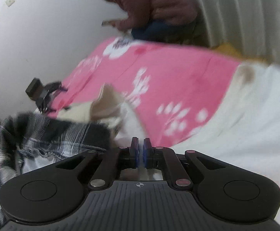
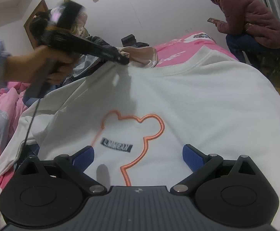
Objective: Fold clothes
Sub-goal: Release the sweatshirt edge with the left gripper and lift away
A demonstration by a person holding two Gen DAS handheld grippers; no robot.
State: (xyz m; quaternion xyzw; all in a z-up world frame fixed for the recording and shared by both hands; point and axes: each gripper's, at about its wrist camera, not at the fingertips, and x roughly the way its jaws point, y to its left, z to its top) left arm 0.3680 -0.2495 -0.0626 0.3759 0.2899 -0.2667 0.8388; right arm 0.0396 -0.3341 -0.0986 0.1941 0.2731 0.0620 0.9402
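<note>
Left wrist view: left gripper (image 1: 141,150), jaws closed together with only a sliver between the blue pads and no cloth visibly between them; white sweatshirt (image 1: 246,119) spread on the bed to the right of and beyond the jaws, picture blurred; pink bed sheet (image 1: 159,73) with white paw prints lying past the sweatshirt; black-and-white plaid garment (image 1: 49,132) heaped left of the sweatshirt; beige garment (image 1: 105,105) beyond the plaid one; person in a maroon padded jacket (image 1: 155,3) seated past the far end of the sheet. Right wrist view: right gripper (image 2: 138,157), jaws wide apart, hovering over the sweatshirt (image 2: 197,96) with its orange outline motif (image 2: 151,119) and dark label (image 2: 116,147) between the blue pads; left gripper (image 2: 123,59) held by a hand (image 2: 51,65), its tip at the sweatshirt's far left edge near the collar, whether it pinches the cloth cannot be told; beige garment (image 2: 140,54) just beyond that edge; pink sheet (image 2: 178,48) past the collar; seated person (image 2: 249,17) beyond the sweatshirt's far right corner
</note>
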